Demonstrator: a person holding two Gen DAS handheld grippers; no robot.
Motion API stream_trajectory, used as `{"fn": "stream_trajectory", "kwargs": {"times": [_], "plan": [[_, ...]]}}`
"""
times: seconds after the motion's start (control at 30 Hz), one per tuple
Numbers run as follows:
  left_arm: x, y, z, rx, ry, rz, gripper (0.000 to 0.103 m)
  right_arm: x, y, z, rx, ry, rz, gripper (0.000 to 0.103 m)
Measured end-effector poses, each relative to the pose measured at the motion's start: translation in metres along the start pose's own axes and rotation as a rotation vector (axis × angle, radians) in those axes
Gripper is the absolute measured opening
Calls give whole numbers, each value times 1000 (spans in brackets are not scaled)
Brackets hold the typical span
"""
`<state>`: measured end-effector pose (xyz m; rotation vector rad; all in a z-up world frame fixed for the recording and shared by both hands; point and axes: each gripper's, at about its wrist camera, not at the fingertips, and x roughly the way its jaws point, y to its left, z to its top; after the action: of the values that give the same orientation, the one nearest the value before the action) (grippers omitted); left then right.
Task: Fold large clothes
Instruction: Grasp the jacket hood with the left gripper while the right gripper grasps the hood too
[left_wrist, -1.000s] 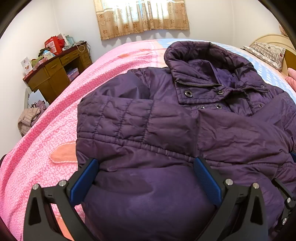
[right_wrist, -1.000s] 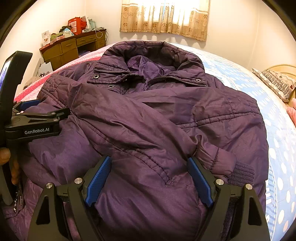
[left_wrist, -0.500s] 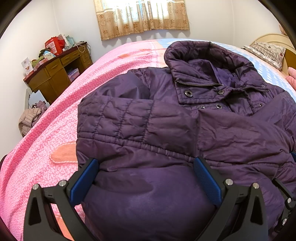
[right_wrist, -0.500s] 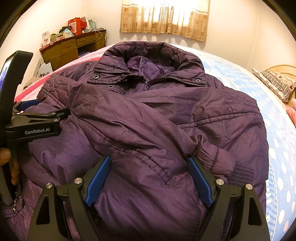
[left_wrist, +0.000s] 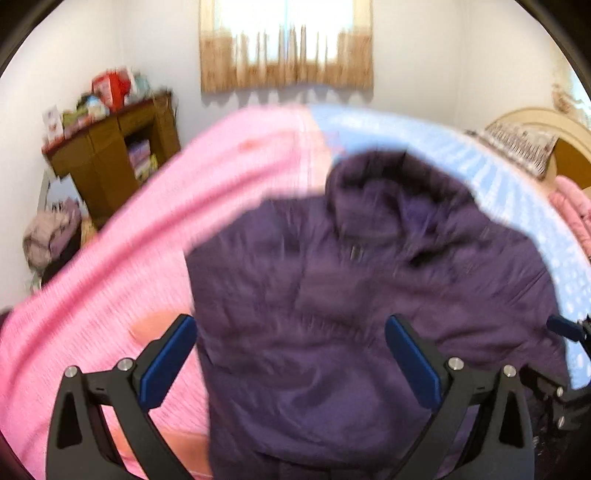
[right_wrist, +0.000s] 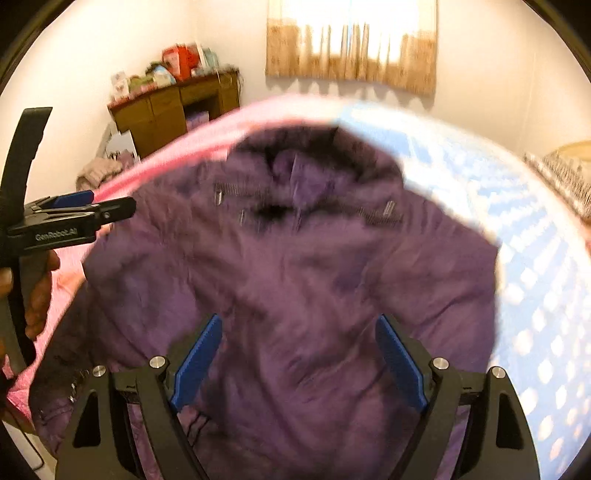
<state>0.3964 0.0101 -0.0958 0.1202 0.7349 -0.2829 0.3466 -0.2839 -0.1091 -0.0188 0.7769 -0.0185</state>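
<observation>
Jacket (left_wrist: 332, 295) lies folded on bed (left_wrist: 147, 240); both grippers' jaws spread, empty; puffy sleeves may spring loose.

A home bedroom — a bed (left_wrist: 110, 258) in pink and blue covers, curtained window (left_wrist: 286, 44), cluttered wooden dresser (left_wrist: 110, 155) far left.

Both wrist views above jacket (left_wrist: 351, 295)

Each claw (left_wrist: 291, 360) has black arms, blue ribbed pads (right_wrist: 197, 363), silver screws and white lettering.
</observation>
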Motion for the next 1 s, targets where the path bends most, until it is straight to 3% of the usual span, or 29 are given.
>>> {"fn": "stream_trajectory", "kwargs": {"times": [0.13,0.27,0.4,0.57,0.9,0.97,1.0], "plan": [[-4,1,38,-4,-20,-35,103,7,-28,37,9,-17,-12,85],[25,-7,63,38,-3,11,103,34,-59,72,18,-11,-42,85],[65,-17,81,30,63,-11,103,69,-84,103,31,-2,-48,85],[105,-36,98,45,115,-43,103,116,-101,125,33,36,-26,85],[150,-52,109,126,154,-26,103,188,-103,153,-52,118,1,85],[155,-54,109,146,157,-24,99,199,-102,155,-80,133,2,83],[157,-56,111,154,160,-24,92,201,-100,156,-99,135,-4,79]]}}
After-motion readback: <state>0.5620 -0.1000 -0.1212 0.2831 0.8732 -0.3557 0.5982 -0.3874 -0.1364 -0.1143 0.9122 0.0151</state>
